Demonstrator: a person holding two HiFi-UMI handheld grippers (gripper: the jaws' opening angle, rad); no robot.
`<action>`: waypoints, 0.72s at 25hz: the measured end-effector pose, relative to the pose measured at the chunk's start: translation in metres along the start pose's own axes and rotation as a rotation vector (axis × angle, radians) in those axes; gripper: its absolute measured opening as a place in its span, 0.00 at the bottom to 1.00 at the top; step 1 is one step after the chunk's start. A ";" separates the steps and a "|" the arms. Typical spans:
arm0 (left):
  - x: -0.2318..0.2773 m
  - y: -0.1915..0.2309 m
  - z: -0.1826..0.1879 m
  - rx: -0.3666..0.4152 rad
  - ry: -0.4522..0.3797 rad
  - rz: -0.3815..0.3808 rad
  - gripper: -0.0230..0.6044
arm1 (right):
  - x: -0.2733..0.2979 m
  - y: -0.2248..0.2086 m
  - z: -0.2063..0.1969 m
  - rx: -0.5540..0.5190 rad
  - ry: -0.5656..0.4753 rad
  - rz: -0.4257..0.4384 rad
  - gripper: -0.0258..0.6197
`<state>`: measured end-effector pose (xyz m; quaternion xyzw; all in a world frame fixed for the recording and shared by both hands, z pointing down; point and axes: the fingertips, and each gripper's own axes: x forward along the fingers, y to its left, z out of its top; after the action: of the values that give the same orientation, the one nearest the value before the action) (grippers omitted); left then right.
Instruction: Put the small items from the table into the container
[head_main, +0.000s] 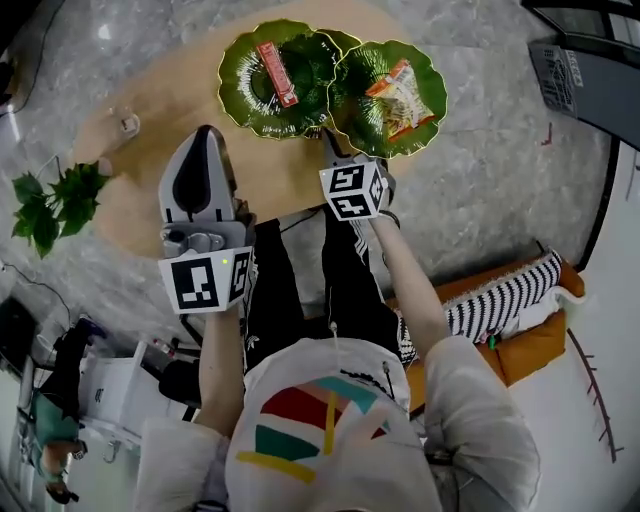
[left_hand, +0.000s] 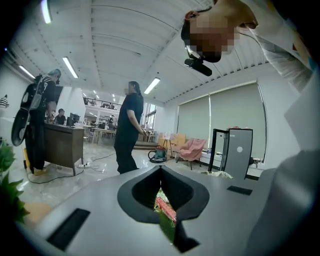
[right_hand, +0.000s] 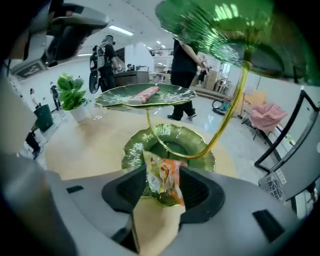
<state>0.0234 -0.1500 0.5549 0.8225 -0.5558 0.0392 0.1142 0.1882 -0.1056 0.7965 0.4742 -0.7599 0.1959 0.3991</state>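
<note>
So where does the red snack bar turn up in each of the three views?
Head view: red snack bar on the left leaf dish, top centre.
Left gripper view: a red sliver low at centre, seen through the left gripper's tongs.
Right gripper view: on the raised leaf dish, upper left of centre.
Shared landmark: the potted plant, at the left in all three.

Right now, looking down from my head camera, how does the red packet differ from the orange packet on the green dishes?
The red packet is a long, narrow red bar; the orange packet is a wider pouch printed orange and white. The red packet lies on the left dish, the orange packet on the right dish. Both lie on green leaf-shaped dishes.
</note>
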 end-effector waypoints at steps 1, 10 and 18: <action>0.001 -0.001 -0.002 -0.002 0.006 0.000 0.05 | 0.004 -0.005 0.003 0.017 -0.009 -0.018 0.35; -0.004 0.003 0.047 0.010 -0.038 -0.004 0.05 | -0.031 0.022 0.028 0.023 0.013 0.085 0.41; -0.064 0.005 0.136 0.066 -0.157 0.026 0.05 | -0.147 0.087 0.134 -0.042 -0.187 0.217 0.41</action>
<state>-0.0136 -0.1255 0.4113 0.8192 -0.5719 -0.0056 0.0425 0.0891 -0.0721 0.6063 0.3967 -0.8447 0.1768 0.3129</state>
